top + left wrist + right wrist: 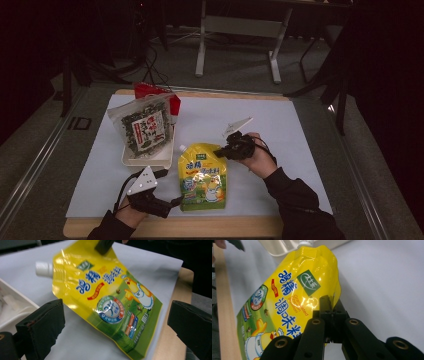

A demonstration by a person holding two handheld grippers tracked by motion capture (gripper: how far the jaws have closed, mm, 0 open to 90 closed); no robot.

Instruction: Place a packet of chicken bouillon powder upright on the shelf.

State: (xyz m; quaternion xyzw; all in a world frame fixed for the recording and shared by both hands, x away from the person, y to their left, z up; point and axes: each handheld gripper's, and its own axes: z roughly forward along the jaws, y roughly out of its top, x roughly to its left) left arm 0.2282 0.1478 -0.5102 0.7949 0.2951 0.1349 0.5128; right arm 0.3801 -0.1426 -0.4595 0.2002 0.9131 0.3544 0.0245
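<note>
right gripper clamped on yellow pouch, left gripper agape

A yellow-and-green spouted pouch with a white cap is seen lying face up near the bench's front edge. Its spout is pointed toward the far-left corner. One top corner is pinched by the right gripper.

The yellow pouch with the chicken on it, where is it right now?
In the high view the yellow pouch lies near the table's front edge, between the two grippers, just right of the white tray; the right gripper pinches its top edge.
</note>
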